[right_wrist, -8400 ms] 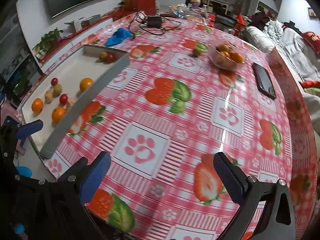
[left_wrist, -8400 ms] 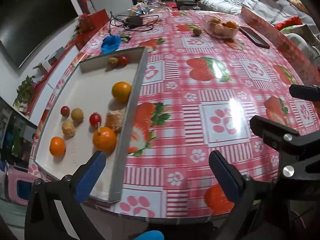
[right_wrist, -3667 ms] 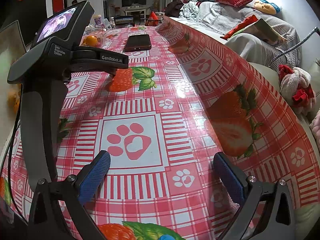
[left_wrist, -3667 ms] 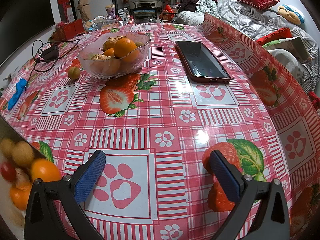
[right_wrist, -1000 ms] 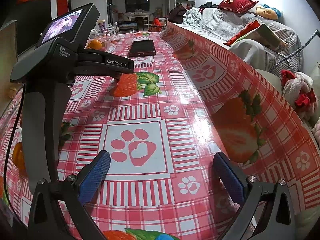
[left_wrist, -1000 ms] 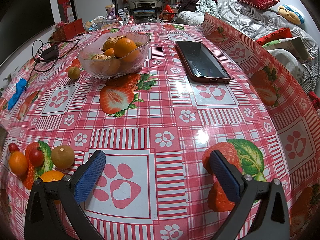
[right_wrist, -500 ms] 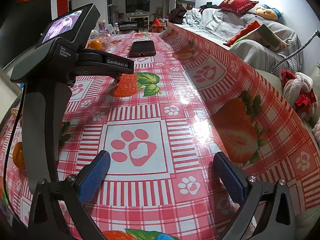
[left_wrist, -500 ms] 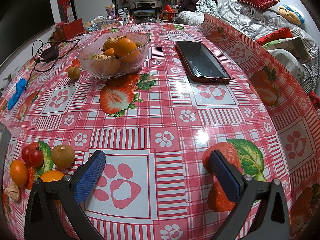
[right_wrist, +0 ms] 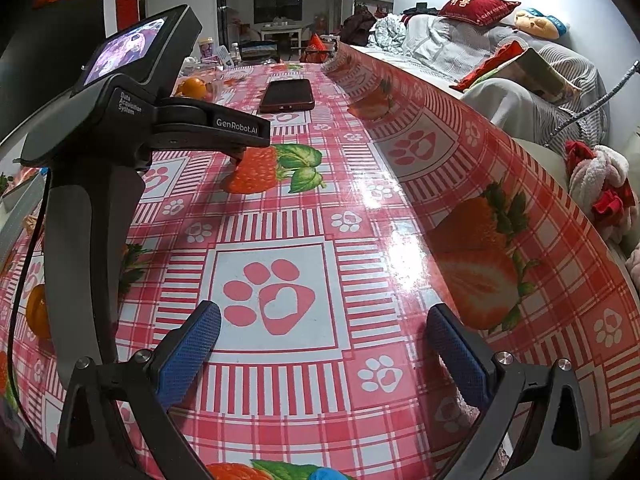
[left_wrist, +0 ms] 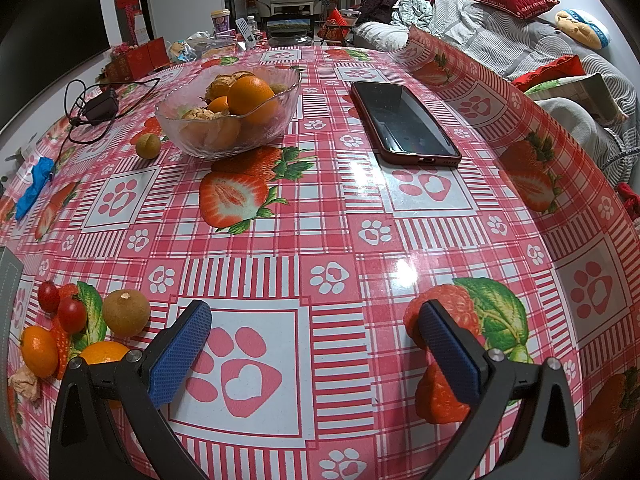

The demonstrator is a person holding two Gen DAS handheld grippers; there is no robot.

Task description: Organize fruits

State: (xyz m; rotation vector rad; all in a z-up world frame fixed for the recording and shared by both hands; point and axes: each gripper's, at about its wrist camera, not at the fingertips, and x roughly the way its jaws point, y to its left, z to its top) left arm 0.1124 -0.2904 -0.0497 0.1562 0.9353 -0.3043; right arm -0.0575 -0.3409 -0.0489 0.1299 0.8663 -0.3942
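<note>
Both the left gripper (left_wrist: pixel 312 344) and the right gripper (right_wrist: pixel 320 344) stand wide apart and empty over the strawberry-print tablecloth (left_wrist: pixel 320 216), gripping nothing. Loose fruit, a brown longan (left_wrist: pixel 126 312), two cherry tomatoes (left_wrist: pixel 72 314) and small oranges (left_wrist: pixel 39 350), lies clustered on the near side of the glass bowl (left_wrist: pixel 228 116), off to the left of the left gripper's jaws. That gripper looks the nearer tool (the round fruit offers no long axis to line up on), with the right one well beyond it.
</note>
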